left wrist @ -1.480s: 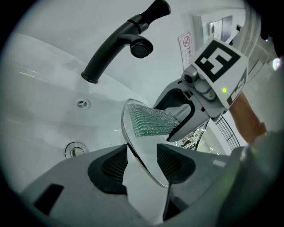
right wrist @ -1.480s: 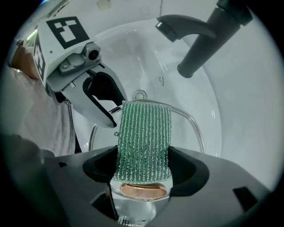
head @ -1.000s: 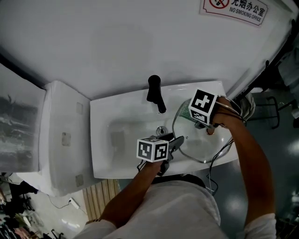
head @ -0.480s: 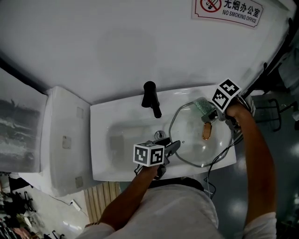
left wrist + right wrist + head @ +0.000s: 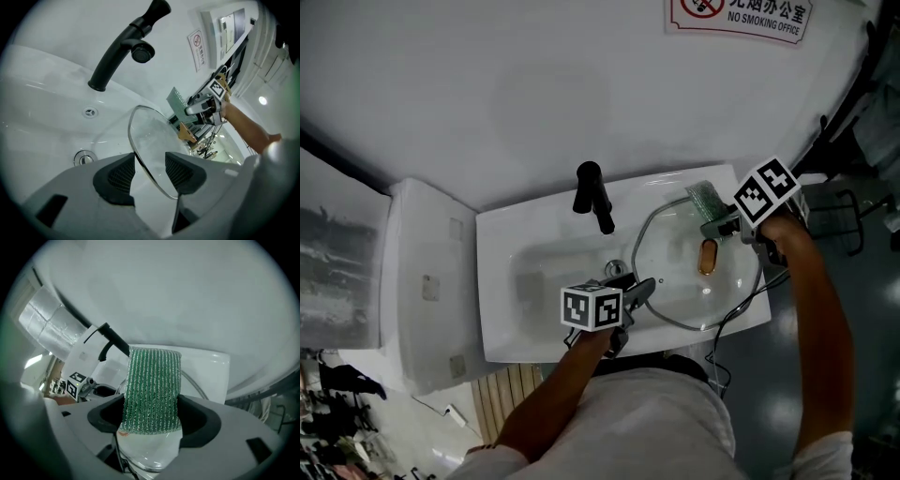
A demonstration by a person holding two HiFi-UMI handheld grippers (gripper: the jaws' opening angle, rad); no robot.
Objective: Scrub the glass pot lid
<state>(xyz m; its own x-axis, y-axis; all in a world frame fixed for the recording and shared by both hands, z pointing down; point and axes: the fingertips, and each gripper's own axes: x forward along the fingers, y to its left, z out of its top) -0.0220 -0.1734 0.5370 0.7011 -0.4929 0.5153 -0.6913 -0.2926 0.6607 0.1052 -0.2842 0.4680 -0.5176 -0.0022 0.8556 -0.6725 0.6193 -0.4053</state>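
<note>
Glass pot lid [image 5: 684, 281] is sitting in the right half of the white sink [image 5: 516, 281], tilted up on edge, with its brown handle [image 5: 707, 256] facing the right side. Left gripper [image 5: 642, 289] is gripping the lid's near rim: in the left gripper view the metal rim is running diagonally between the two dark pads, and the jaws are clamped on it. Right gripper [image 5: 719, 223] is hovering at the lid's far edge, its jaws pressing a green scrub pad [image 5: 705, 199] from both sides. The pad is sticking out past the fingertips toward the glass; whether it is touching the glass cannot be told. A black faucet [image 5: 592, 197] is standing just left of the lid, and the drain [image 5: 84, 158] is showing below it. A no-smoking sign [image 5: 741, 11] is hanging on the wall above.
</note>
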